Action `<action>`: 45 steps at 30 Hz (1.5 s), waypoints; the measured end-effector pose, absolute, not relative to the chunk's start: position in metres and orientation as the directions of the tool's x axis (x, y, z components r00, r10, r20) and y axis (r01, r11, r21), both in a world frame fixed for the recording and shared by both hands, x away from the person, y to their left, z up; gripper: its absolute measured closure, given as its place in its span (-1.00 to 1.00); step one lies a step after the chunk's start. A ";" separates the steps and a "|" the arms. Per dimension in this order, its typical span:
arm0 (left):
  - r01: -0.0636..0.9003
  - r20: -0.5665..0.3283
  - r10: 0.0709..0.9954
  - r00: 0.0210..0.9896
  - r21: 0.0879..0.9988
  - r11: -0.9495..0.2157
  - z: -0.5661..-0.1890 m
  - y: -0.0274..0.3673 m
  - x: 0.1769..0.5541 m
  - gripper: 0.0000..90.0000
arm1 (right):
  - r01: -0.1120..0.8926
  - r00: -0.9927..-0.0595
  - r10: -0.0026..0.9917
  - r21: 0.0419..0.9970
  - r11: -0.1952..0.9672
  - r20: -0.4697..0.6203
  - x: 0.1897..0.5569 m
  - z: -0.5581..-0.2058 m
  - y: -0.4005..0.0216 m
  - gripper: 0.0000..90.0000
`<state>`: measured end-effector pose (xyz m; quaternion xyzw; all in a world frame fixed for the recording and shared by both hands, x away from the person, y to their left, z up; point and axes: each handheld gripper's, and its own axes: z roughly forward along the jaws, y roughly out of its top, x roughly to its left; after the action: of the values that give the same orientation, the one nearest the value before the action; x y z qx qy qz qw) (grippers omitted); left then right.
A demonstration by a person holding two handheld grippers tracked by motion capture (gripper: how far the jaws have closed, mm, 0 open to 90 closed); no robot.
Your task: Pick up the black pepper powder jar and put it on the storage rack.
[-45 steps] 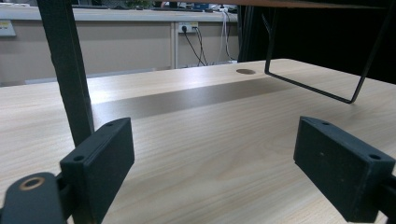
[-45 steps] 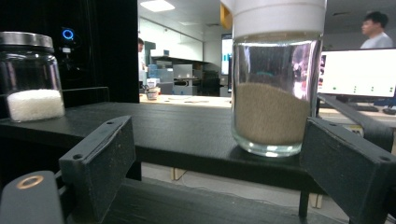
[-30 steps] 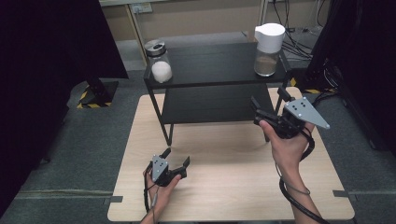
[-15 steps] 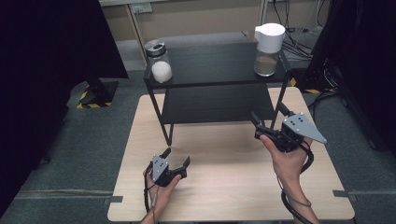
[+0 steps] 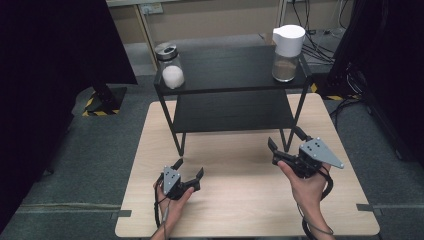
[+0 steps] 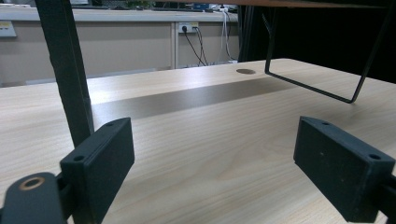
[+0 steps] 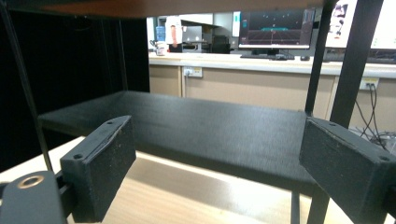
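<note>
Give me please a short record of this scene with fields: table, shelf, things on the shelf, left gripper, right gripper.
table: light wood table, bare between the hands
shelf: black two-level shelf standing on the far half of the table
things on the shelf: jar with white contents at the top left corner; white-lidded jar with brown contents at the top right corner
left gripper: left gripper low at the table, jaws open, nothing between them
right gripper: right gripper near the shelf's right front leg, jaws open, nothing between them
</note>
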<state>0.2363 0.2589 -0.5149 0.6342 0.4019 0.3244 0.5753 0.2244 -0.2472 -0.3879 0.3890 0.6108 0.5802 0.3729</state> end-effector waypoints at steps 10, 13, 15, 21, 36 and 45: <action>0.136 -0.051 0.883 0.466 0.991 -0.015 -0.515 0.259 0.236 -0.74 | 0.081 -0.421 0.907 0.997 0.015 0.021 0.219 -0.411 -0.253 -0.75; 0.136 -0.050 0.883 0.466 0.991 -0.015 -0.515 0.259 0.236 -0.74 | 0.100 -0.419 0.907 0.995 0.010 0.033 0.218 -0.418 -0.254 -0.75; 0.137 -0.051 0.883 0.466 0.990 -0.015 -0.515 0.259 0.236 -0.74 | 0.110 -0.419 0.907 0.994 0.011 0.037 0.217 -0.422 -0.254 -0.75; 0.137 -0.051 0.883 0.466 0.991 -0.015 -0.515 0.259 0.236 -0.74 | 0.143 -0.422 0.906 0.990 0.016 0.046 0.215 -0.435 -0.255 -0.74; 0.137 -0.053 0.883 0.466 0.990 -0.014 -0.515 0.259 0.236 -0.74 | 0.213 -0.420 0.905 0.977 0.025 0.069 0.211 -0.458 -0.257 -0.73; 0.137 -0.054 0.883 0.467 0.990 -0.012 -0.515 0.259 0.236 -0.74 | 0.236 -0.424 0.903 0.971 0.034 0.072 0.210 -0.466 -0.258 -0.73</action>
<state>0.2364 0.2588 -0.5150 0.6335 0.4026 0.3235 0.5761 0.2097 -0.2580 -0.4660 0.4385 0.6493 0.5391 0.3090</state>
